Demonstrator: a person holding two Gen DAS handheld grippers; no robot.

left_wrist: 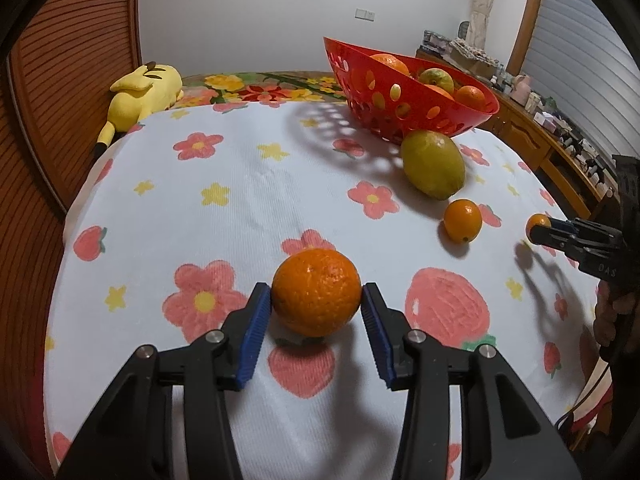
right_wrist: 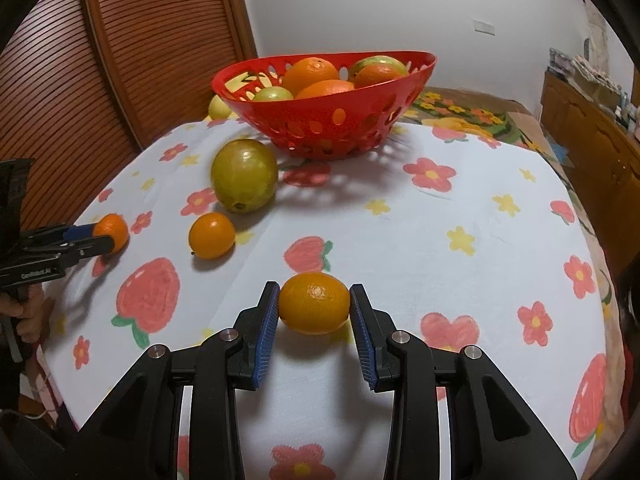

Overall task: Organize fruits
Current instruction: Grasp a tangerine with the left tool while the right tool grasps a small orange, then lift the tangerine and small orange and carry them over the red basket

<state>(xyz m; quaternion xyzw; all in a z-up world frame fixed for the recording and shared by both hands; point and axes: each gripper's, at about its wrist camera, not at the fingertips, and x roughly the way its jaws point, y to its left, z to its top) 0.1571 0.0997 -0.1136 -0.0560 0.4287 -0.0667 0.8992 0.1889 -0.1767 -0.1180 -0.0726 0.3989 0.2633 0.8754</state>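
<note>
Oranges and other fruit sit on a flower-print cloth [left_wrist: 248, 184]. Left wrist view: left gripper [left_wrist: 317, 300] pinches a large orange [left_wrist: 316, 291] between blue pads, near centre. Far right stands a red basket [left_wrist: 384, 96] holding fruit; a yellow-green lemon [left_wrist: 433, 164] lies just in front of it, a loose small orange [left_wrist: 463, 220] nearer.

Right wrist view: right gripper [right_wrist: 314, 304] clamps a small oval orange [right_wrist: 314, 303]. Basket far centre, lemon and loose orange to its left.
</note>
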